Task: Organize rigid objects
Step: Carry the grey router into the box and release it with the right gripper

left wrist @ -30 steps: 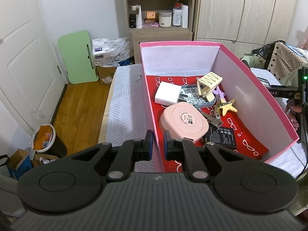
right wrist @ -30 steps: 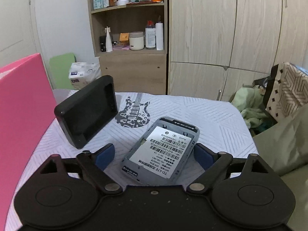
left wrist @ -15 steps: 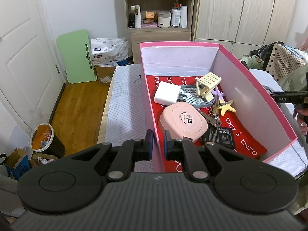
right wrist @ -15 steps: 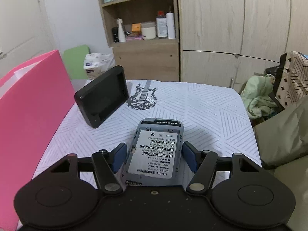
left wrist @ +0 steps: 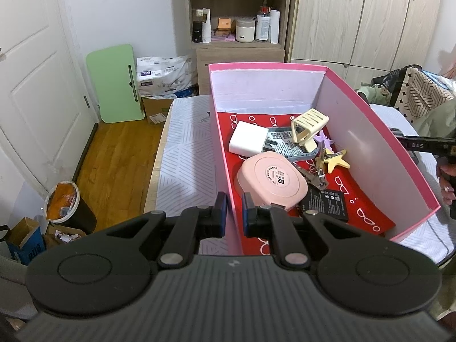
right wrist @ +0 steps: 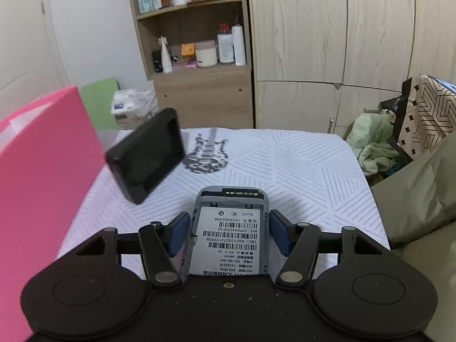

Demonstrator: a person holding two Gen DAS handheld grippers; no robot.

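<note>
My left gripper [left wrist: 234, 210] is shut on the near left wall of the pink box [left wrist: 221, 148], one finger on each side. The box holds a round pink case [left wrist: 272, 179], a white charger [left wrist: 248, 142], a cream hair claw [left wrist: 307, 125], a yellow star clip [left wrist: 336, 162], keys, a black battery [left wrist: 327, 203] and a grey device. My right gripper [right wrist: 229, 235] is shut on a grey pocket router [right wrist: 229, 233], label side up, held over the white bed cover. A black device cover [right wrist: 145, 155] stands tilted beside the pink box wall [right wrist: 42, 171].
The bed cover [right wrist: 285, 165] has a guitar print. A grey-green pillow [right wrist: 413, 193] lies at the right. A shelf unit [left wrist: 236, 14] and wardrobe stand behind the bed. Wooden floor, a green board [left wrist: 116, 82] and a bucket [left wrist: 64, 202] are at the left.
My right gripper has closed on the grey router and lifted it, with the view rising and turning slightly. My left gripper has kept its grip on the box wall.
</note>
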